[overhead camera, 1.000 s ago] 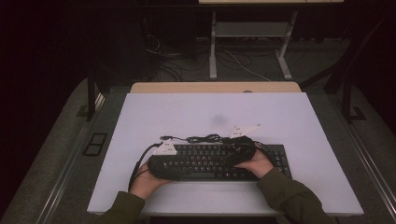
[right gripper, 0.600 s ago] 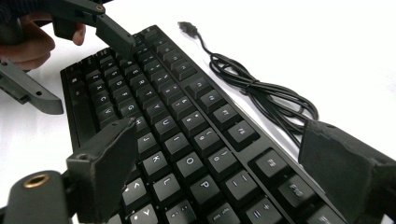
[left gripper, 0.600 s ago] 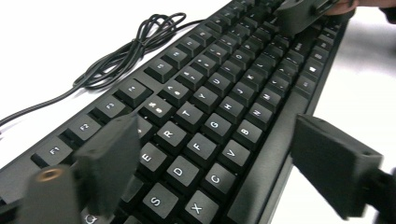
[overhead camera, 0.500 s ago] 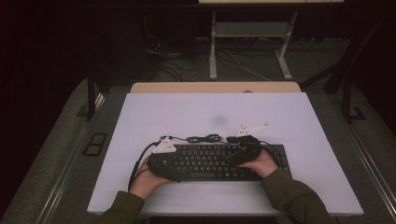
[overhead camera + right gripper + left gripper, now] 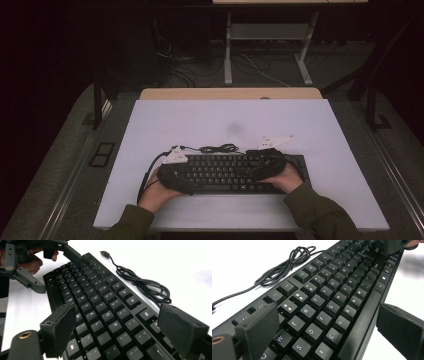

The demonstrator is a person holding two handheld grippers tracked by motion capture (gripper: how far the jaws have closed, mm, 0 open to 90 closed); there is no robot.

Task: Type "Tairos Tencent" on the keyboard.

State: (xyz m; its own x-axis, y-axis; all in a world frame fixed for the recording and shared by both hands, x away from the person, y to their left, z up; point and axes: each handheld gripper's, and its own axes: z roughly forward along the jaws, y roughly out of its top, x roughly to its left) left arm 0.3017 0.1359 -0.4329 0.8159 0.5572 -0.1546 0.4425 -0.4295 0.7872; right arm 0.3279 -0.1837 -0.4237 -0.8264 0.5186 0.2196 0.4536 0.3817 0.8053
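High view: white table in dark room, both grippers' jaws apart over keyboard.

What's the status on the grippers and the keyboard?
Left gripper open, jaws just opened, astride keyboard. Right gripper open, astride it too. Keyboard flat on table. Cable coiled behind.

One keyboard, one cable, two grippers

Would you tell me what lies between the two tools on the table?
The black keyboard spans the stretch between the left tool and the right tool, as the high view shows. Its coiled cable lies just behind it.
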